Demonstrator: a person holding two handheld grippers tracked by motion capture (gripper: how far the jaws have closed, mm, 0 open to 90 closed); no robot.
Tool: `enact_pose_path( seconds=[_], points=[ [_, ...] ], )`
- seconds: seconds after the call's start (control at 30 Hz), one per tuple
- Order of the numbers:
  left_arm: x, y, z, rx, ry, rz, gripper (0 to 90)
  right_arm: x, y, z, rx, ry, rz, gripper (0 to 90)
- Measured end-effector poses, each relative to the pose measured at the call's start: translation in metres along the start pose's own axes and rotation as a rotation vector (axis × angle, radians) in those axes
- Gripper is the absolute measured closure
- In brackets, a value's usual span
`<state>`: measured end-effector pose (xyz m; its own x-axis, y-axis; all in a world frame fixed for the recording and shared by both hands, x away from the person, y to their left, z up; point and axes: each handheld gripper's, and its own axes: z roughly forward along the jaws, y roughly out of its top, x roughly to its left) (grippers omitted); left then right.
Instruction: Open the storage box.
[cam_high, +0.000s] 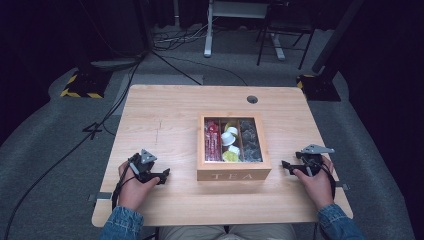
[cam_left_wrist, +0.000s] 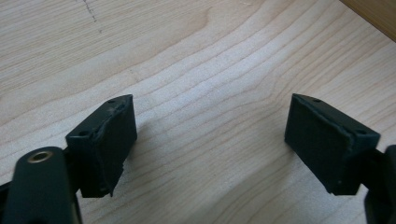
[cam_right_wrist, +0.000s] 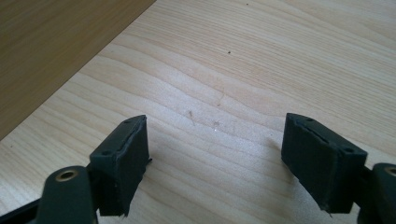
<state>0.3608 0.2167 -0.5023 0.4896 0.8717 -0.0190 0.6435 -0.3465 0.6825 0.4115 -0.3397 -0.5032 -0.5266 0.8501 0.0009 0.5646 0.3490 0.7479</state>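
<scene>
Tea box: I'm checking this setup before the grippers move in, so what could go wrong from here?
1. The tea box has a clear lid over its compartments; open jaws could slip on the smooth wood.
2. The left gripper and right gripper flank it, so an uneven push might slide it across the table.

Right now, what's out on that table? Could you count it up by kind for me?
Wooden tea box: 1
Tongs, one in each hand: 2 (left tongs, right tongs), both open and empty
Total: 3
The box has 3 compartments: red packets, white and yellow pods and dark packets, all too small to count.
</scene>
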Motion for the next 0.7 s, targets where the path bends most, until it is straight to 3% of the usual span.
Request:
enact_pose_path(
  seconds=[0.13, 0.27, 0.43, 0.7],
  points=[
    [-0.004, 0.002, -0.004, 0.01, 0.016, 0.009, 22.6, 0.0, 0.0, 0.0, 0.002, -0.003, -0.003, 23.6],
    [-0.008, 0.005, -0.011, -0.026, 0.001, -0.002, 24.9, 0.0, 0.0, 0.0, 0.001, -0.003, -0.002, 23.6],
    [-0.012, 0.009, -0.019, -0.037, 0.001, 0.02, 25.9, 0.0, 0.0, 0.0, 0.001, -0.003, -0.001, 23.7],
    [-0.018, 0.014, -0.031, -0.064, -0.024, 0.023, 28.2, -0.001, 0.0, 0.0, -0.001, -0.001, -0.004, 25.8]
  ],
)
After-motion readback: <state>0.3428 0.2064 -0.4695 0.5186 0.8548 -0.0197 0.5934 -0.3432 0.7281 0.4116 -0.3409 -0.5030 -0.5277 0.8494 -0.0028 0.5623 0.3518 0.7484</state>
